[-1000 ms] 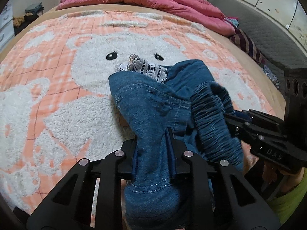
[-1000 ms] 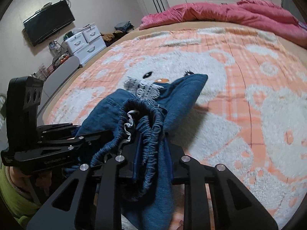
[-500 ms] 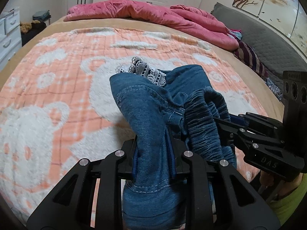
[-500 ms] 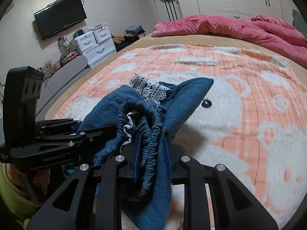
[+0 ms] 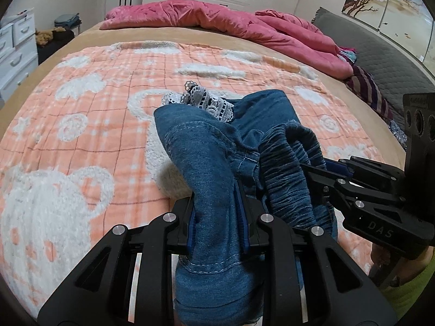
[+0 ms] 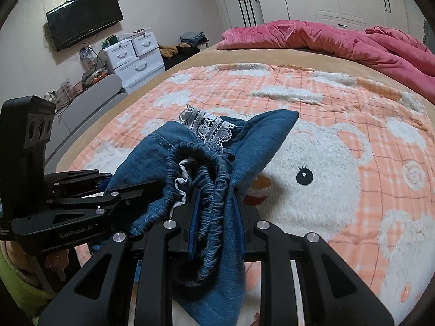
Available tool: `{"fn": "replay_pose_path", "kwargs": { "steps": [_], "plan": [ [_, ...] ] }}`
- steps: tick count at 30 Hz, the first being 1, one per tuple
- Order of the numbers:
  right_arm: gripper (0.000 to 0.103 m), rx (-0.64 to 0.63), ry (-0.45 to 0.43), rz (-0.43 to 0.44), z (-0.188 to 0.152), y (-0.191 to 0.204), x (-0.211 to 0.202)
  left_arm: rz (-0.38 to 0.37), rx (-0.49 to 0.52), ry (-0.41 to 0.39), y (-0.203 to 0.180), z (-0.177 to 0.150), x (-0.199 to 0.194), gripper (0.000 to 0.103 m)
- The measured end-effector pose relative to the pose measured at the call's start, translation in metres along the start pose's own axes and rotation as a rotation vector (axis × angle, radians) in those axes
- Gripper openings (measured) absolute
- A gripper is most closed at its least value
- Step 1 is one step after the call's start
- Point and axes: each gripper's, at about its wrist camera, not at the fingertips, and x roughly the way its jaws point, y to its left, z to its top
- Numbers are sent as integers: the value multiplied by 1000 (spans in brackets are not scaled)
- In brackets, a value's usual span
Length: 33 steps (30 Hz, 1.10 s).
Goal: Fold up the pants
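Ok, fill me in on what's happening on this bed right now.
A person is folding a pair of blue denim pants using two handheld grippers. The left gripper is clamped on a denim edge, and the right gripper is clamped on the gathered elastic waistband. Both hold the pants bunched up above the peach bear-print blanket, with the lace trim at the far end. The pants are not yet laid flat. A pink comforter lies along the far side of the bed.

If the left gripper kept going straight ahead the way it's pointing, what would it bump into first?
The left gripper is shut on the blue pants, which bunch up ahead of it. Beyond them lies the orange bear blanket, probably next, though depth is hard to judge.
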Motion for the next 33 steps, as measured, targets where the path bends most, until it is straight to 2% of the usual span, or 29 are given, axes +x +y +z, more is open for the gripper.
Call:
{"fn": "replay_pose_path", "kwargs": {
  "steps": [7,17,26,31,33],
  "plan": [
    [21,23,26,2,3,-8,18,-3,-19,14,11,6,17,16],
    [22,107,89,23,-4,-31,41,3,-52,54,27,-4,36,17],
    [33,152,119,10,-15,-44,47,1,-78,70,35,-13,45,28],
    [36,167,116,-7,-20,-47,47,2,-93,76,38,-17,48,37],
    [41,182,116,-11,-23,-48,47,0,-101,77,40,-17,48,40]
  ]
}}
